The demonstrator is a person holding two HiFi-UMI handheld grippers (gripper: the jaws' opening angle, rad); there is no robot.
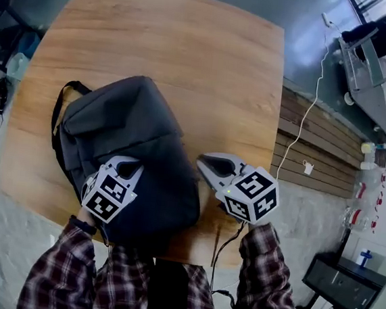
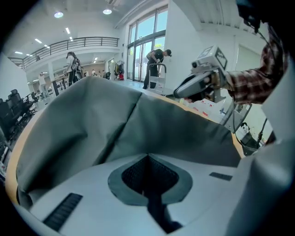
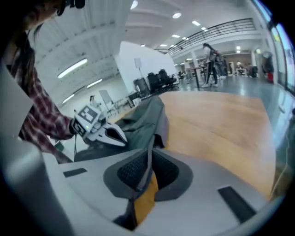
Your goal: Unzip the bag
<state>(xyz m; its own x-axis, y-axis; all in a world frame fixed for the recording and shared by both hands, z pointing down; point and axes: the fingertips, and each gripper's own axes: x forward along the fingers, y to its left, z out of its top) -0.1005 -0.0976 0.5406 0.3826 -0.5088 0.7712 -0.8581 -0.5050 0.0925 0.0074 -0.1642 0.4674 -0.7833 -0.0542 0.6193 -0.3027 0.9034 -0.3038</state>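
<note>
A dark grey backpack [image 1: 133, 138] lies flat on the round wooden table [image 1: 189, 48], with its black carry strap [image 1: 57, 111] at the left. My left gripper [image 1: 136, 167] rests over the bag's near part. Its jaws are together, with only bag fabric [image 2: 115, 124] ahead of the left gripper [image 2: 148, 157]. My right gripper [image 1: 203, 161] is just off the bag's right edge, low over bare wood. The right gripper [image 3: 150, 150] has its pads meeting in a thin line, and the bag [image 3: 145, 120] lies just beyond its tip. No zipper pull shows clearly.
The table's near edge [image 1: 190, 252] runs close to the person's plaid sleeves. A white cable [image 1: 305, 120] trails over the floor at the right. A chair [image 1: 372, 52] stands at the far right and a black case [image 1: 340, 283] lower right. People [image 2: 154, 69] stand far off.
</note>
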